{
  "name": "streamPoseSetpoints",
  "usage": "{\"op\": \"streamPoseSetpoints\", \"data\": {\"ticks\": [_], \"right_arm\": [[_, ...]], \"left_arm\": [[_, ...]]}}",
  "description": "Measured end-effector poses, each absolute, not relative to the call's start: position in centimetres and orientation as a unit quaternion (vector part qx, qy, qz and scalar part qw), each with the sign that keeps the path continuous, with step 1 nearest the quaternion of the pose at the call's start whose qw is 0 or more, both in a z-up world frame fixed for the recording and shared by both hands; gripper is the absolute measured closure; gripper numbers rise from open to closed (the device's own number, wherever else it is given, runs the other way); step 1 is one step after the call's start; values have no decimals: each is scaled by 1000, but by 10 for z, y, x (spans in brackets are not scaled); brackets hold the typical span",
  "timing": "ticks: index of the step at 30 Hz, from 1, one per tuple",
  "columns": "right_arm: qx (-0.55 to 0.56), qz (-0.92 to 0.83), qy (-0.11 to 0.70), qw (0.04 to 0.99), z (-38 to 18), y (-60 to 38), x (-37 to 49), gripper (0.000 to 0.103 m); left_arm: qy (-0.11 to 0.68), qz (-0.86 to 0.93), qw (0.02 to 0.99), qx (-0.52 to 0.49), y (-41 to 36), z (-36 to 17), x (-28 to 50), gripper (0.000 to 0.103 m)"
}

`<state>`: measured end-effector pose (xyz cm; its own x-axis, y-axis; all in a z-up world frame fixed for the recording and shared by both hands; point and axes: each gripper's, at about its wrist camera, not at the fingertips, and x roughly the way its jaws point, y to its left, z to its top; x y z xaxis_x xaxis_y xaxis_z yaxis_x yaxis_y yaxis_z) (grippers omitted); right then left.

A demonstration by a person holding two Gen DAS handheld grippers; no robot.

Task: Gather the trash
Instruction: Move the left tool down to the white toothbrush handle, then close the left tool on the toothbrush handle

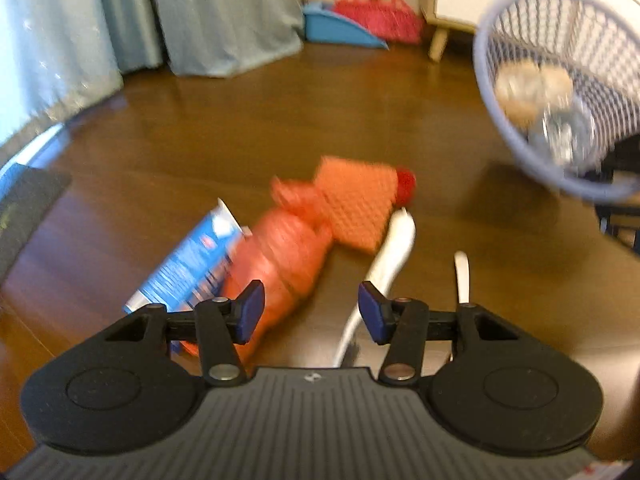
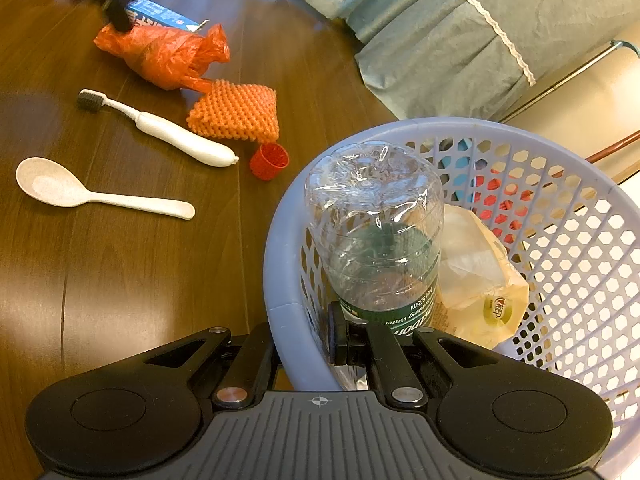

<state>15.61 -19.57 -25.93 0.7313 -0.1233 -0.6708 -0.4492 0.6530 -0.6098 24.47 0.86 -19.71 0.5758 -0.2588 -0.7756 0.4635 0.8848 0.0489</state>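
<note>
My left gripper is open just above the brown table, with its left finger over an orange plastic bag. A blue carton lies beside the bag. Beyond it are an orange foam net, a red cap and a white toothbrush. My right gripper is shut on the rim of a lavender mesh basket, which is held tilted. Inside the basket are a clear plastic bottle and a yellowish wrapper. A white spoon rests on the table.
Grey-blue curtains hang behind the round table. A blue dustpan and a red broom stand on the floor by a cabinet leg. A dark mat lies at the table's left edge.
</note>
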Motion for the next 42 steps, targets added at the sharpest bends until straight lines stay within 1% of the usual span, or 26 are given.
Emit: {"op": "streamPoseSetpoints", "data": {"ticks": [1,9,11,14,16,17,18,20,30,34,42], "right_arm": [[-406,97,353,837,-259,-195,156,100],[-409,99,354,835,-261,-197,154,100],[-410,100,353,835,-261,-197,153,100],[-411,101,352,835,-262,-197,152,100],[-411,102,352,834,-262,-198,152,100],[-411,102,352,834,-261,-199,151,100],[-411,102,352,834,-261,-199,151,100],[-411,102,352,834,-261,-199,151,100],[-407,100,353,837,-259,-200,150,100],[-407,101,353,837,-259,-200,150,100],[-409,101,352,836,-259,-200,150,100]], "left_arm": [[415,-212,875,130,5,-203,244,58],[422,-262,850,174,-40,-238,256,59],[426,-264,846,180,-46,-248,262,61],[437,-262,842,179,-52,-259,273,66],[441,-258,840,181,-54,-265,277,77],[442,-257,840,182,-55,-267,278,80],[444,-258,838,185,-55,-268,279,85],[443,-260,837,189,-55,-268,277,87],[454,-259,835,173,-44,-255,243,87],[453,-262,835,172,-49,-257,244,84],[450,-268,829,195,-56,-267,249,83]]}}
